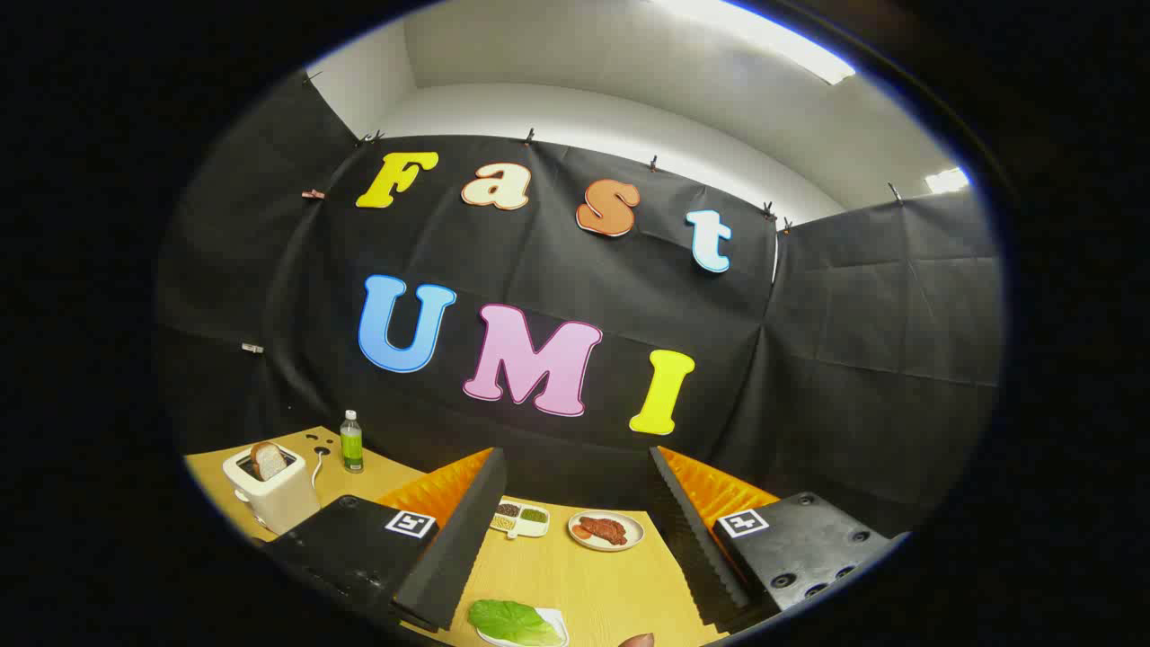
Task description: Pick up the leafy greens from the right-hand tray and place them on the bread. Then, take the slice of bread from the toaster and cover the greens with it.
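Gripper view: you are looking across a pale wooden table (593,589) inside a black-cloth booth. The gripper (575,539) is held above the table with its fingers spread wide and nothing between them.

To the left, beyond the left finger, stands a cream toaster (274,494) with a slice of bread (268,460) sticking up out of its slot. A small bottle (351,441) with a green label stands just behind it.

Straight ahead, between the fingers and further off, sits a round plate of reddish food (606,530), and beside it a small divided dish (521,518).

Closest to you, low between the fingers and nearer the left one, the leafy greens (512,620) lie flat on a white tray (555,620). At the near edge there is a brownish object, likely the base bread, though too little shows to be sure.

The greens come first. Tip the fingers down toward the leaf, keep them wide until they straddle it, then close gently near its middle so it lifts whole rather than tearing or dragging the tray.
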`<action>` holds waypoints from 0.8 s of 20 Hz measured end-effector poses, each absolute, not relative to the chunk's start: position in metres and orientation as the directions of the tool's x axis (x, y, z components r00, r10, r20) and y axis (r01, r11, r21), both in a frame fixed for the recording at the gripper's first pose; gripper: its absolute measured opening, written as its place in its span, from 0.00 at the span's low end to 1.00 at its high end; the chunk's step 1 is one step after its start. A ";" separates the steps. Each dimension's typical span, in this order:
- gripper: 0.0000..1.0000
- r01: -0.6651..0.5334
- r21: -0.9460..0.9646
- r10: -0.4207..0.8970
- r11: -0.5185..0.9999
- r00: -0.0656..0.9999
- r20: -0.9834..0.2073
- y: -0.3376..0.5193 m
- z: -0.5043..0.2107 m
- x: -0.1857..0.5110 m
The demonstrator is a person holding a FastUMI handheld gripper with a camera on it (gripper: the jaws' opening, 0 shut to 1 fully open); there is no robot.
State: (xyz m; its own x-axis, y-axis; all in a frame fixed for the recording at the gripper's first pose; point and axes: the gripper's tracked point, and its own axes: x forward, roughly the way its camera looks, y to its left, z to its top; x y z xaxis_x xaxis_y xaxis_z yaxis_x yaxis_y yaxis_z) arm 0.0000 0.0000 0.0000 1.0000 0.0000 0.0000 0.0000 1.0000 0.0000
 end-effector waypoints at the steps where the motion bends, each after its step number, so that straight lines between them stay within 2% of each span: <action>1: 0.97 -0.003 0.012 0.003 1.000 1.000 0.009 -0.002 0.004 -0.001; 9: 0.97 -0.015 0.031 0.016 0.999 0.999 -0.047 -0.027 -0.023 -0.005; 16: 0.98 -0.051 0.037 0.052 0.998 0.998 -0.046 -0.028 -0.030 0.002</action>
State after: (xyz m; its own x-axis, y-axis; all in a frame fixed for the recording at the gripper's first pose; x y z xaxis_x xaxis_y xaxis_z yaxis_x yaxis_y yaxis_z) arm 0.0024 -0.0280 -0.0296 0.9976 0.0522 -0.0465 -0.0505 0.9980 0.0366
